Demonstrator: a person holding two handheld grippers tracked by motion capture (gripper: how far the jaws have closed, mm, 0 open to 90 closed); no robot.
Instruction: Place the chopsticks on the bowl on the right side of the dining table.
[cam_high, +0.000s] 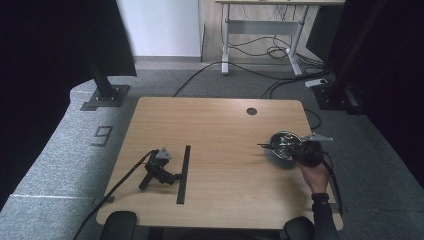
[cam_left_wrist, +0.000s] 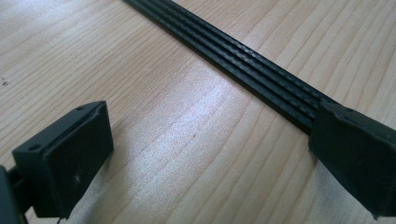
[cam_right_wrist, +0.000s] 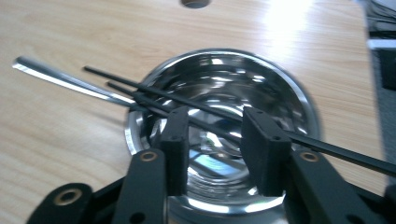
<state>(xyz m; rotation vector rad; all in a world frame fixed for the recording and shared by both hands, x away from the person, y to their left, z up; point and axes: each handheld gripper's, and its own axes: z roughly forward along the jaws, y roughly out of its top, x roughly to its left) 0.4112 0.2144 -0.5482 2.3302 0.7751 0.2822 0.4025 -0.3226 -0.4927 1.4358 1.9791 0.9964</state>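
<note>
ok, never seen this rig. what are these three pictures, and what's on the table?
No robot arm here: a person works with two hand-held grippers. The high view looks down on a wooden table. The left hand-held gripper lies on the table, jaws open, beside a long black ribbed strip. Its own camera view shows that strip running past its right jaw. The person's right hand holds the right hand-held gripper over a shiny steel bowl. Two black chopsticks and a metal utensil handle lie across the bowl. The chopsticks pass between the jaws, but whether the pads pinch them is unclear.
</note>
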